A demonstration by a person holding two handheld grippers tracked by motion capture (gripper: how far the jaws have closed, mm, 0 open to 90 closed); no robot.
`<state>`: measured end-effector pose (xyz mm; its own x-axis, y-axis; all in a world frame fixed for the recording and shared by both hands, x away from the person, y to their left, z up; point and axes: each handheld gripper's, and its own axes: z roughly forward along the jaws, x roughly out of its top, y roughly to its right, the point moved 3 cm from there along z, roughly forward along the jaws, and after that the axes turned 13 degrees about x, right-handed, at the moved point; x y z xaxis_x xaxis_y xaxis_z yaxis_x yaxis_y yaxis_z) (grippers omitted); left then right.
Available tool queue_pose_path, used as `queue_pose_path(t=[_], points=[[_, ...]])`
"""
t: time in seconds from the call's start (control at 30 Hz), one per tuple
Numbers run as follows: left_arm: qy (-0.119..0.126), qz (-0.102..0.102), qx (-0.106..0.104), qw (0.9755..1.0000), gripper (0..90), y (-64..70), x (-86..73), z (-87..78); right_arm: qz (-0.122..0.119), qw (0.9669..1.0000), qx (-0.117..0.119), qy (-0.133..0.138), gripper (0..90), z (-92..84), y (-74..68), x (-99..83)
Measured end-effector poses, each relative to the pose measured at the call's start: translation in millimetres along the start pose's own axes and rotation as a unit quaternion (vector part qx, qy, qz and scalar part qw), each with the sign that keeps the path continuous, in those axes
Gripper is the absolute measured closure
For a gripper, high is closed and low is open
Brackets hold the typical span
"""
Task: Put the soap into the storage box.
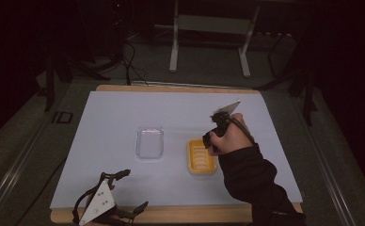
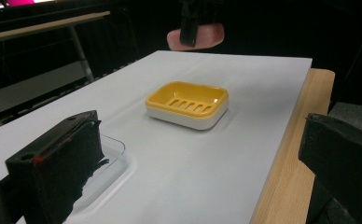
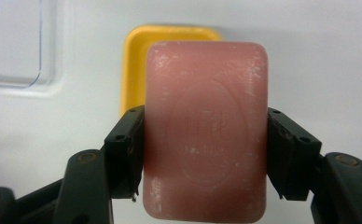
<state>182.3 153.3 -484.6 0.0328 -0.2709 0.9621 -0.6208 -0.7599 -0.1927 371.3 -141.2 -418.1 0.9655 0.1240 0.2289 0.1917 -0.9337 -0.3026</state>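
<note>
My right gripper [image 3: 206, 151] is shut on a pink bar of soap [image 3: 206, 126], its black pads [image 3: 128, 140] pressing the bar's two long sides. The soap hangs over a yellow soap dish [image 3: 135, 60] that rests on the white mat. In the high view a hand holds the right gripper [image 1: 211, 139] just right of the yellow soap dish [image 1: 202, 157]. The left gripper view looks across the empty dish [image 2: 187, 103] to the pink soap [image 2: 207, 36] held high beyond it. My left gripper [image 1: 134, 189] lies at the table's front left edge, jaws wide apart with nothing between them.
A clear plastic tray [image 1: 149, 142] sits on the mat left of the dish; it also lies just behind my left jaw [image 2: 116, 151]. The white mat [image 1: 115, 113] covers a wooden tabletop [image 1: 194, 214]. A table frame and cables stand on the floor beyond.
</note>
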Motion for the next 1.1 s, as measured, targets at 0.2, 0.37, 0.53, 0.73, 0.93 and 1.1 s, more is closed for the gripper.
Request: queue_pose_path(t=[0.2,0.37,0.53,0.73,0.93,1.1], points=[[0.001,-0.002,0.000,1.0000,0.3,-0.1,0.2,-0.5,-0.009,0.9999,0.008,-0.011,37.7,19.3,-11.9,-3.5],[0.000,0.000,-0.001,1.0000,0.3,0.1,0.0,-0.3,-0.004,0.9997,0.009,-0.021,37.7,41.2,-13.8,-2.9],[0.001,-0.001,-0.002,1.0000,0.3,0.1,0.2,-0.7,0.008,0.9994,0.011,-0.031,37.7,58.3,-8.4,-3.0],[-0.001,0.002,-0.003,1.0000,0.3,0.7,-0.1,0.0,0.015,0.9988,0.014,-0.044,37.7,73.7,-2.9,-4.9],[-0.003,0.003,-0.004,1.0000,0.3,1.0,-0.3,0.1,0.016,0.9988,0.008,-0.045,37.7,83.2,-2.1,-6.5],[-0.005,0.005,-0.003,1.0000,0.3,1.1,-0.7,0.6,0.020,0.9986,0.006,-0.048,37.6,89.3,-1.5,-8.2]])
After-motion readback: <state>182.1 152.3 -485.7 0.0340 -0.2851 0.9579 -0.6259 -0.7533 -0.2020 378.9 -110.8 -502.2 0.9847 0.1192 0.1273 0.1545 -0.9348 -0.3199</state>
